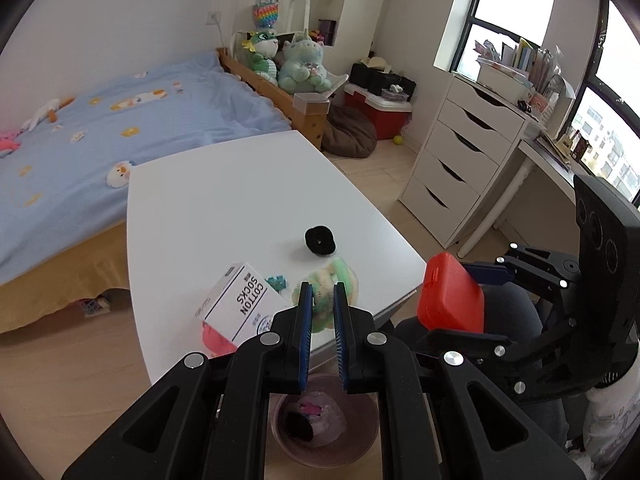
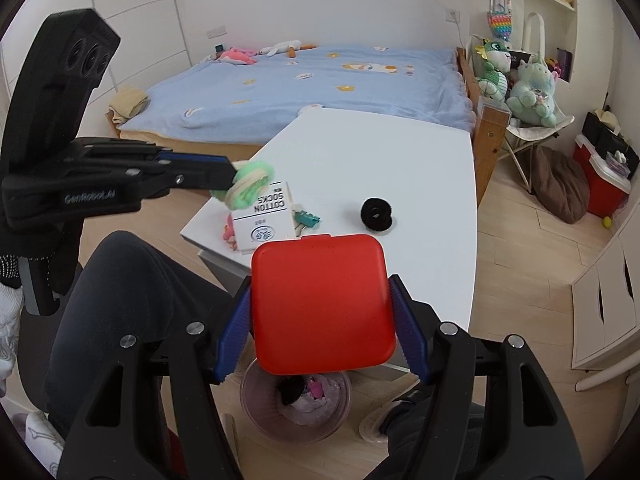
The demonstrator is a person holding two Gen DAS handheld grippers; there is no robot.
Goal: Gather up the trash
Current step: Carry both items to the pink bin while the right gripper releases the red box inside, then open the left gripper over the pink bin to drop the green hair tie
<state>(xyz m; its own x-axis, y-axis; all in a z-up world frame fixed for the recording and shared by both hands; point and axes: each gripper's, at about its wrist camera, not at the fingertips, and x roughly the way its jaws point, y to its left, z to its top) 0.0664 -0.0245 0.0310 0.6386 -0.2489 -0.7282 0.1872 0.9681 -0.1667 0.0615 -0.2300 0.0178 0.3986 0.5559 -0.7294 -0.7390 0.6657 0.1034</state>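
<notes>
My left gripper is shut on a fluffy green and cream scrunchie, held above the near edge of the white table. The right wrist view shows the same scrunchie at the left gripper's tip. My right gripper is shut on a flat red box, gripped by its two sides. That red box hangs off the table's corner, above a round trash bin on the floor. The bin holds dark and pink scraps.
On the table lie a white "COTTON SOCKS" box, a teal clip, a black scrunchie and a pink item. A person's dark-trousered knee is left of the bin. A bed stands behind the table, white drawers to the right.
</notes>
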